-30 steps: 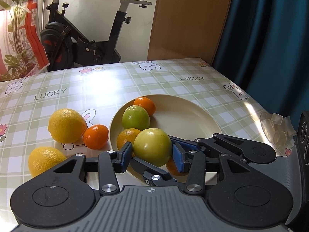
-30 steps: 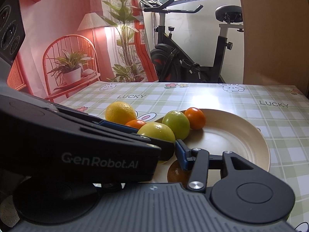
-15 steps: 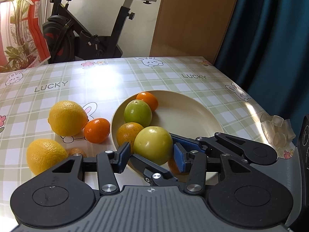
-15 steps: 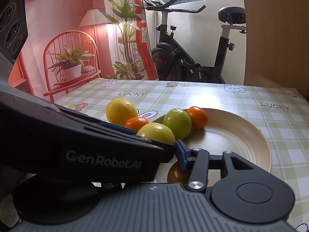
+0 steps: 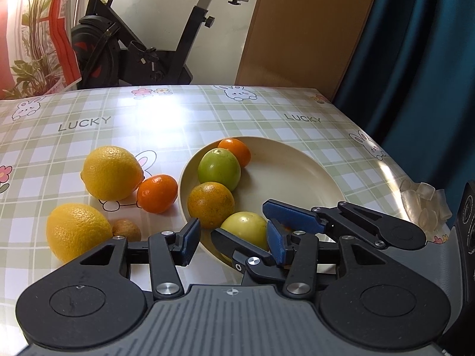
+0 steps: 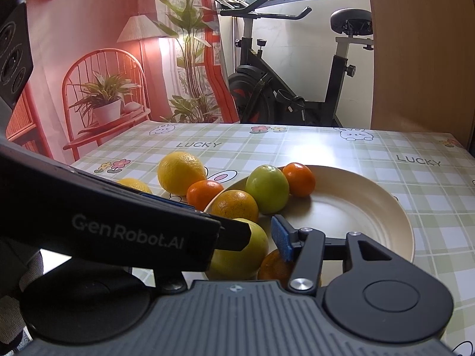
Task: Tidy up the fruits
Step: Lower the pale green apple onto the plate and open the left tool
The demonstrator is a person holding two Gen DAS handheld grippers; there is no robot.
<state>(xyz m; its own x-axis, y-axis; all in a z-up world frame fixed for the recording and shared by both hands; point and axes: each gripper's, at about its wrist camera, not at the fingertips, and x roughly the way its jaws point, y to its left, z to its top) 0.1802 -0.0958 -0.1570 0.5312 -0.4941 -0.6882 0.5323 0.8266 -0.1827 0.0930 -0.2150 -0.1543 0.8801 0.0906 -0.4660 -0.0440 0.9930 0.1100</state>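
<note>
Your left claw (image 5: 230, 237) has backed off the yellow-green fruit (image 5: 245, 230): a second ago its blue pads framed that fruit closely, and now the fruit sits lower in the plate (image 5: 297, 178), with a clear gap on the left pad's side. Both pads stand parted and nothing is pinched between them. Your right claw (image 5: 255, 222) reaches in across it, its jaws opening; the yellow-green fruit lies between its fingers, though the left claw's body hides the near pad in the right wrist view, so I can't be sure contact has fully ended.

Take the plate as your landmark. Inside it, along its left side, sit a small orange (image 5: 236, 151) farthest from you, a green fruit (image 5: 219, 168), a speckled orange (image 5: 210, 204) and the yellow-green fruit nearest you. Another orange (image 6: 276, 267) rests at the near rim under the right claw. Left of the plate, on the bench (image 5: 178, 118), wait two lemons (image 5: 111, 172) (image 5: 77, 231), a mandarin (image 5: 156, 189) and a small brown nut-like thing (image 5: 126, 229).

That reads as a fruit just delivered; those outside are your remaining work.
</note>
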